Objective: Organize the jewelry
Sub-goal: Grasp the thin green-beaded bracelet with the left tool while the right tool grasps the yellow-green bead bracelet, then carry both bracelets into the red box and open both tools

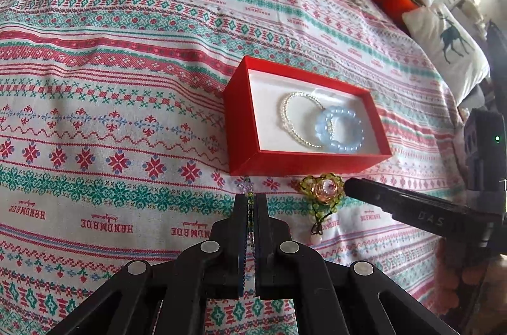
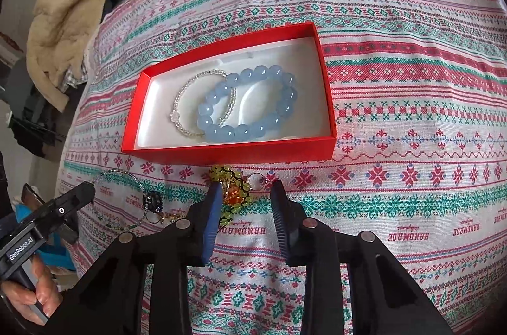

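Visibly, "HANDMADE" bedspread (image 1: 104, 227); left tool (image 1: 252, 199) pinching beaded bracelet (image 1: 251, 208); right tool (image 2: 246, 192) wide.

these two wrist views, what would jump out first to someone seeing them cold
The open red box in the middle of the patterned bedspread catches the eye first, with a pale blue bead bracelet overlapping a thin clear bead bracelet on its white lining. Just in front of it, the left gripper is shut on a beaded strand, while the right gripper stands open around a yellow-green beaded charm.

Red box (image 2: 228, 153), pale-blue bracelet (image 2: 250, 104)
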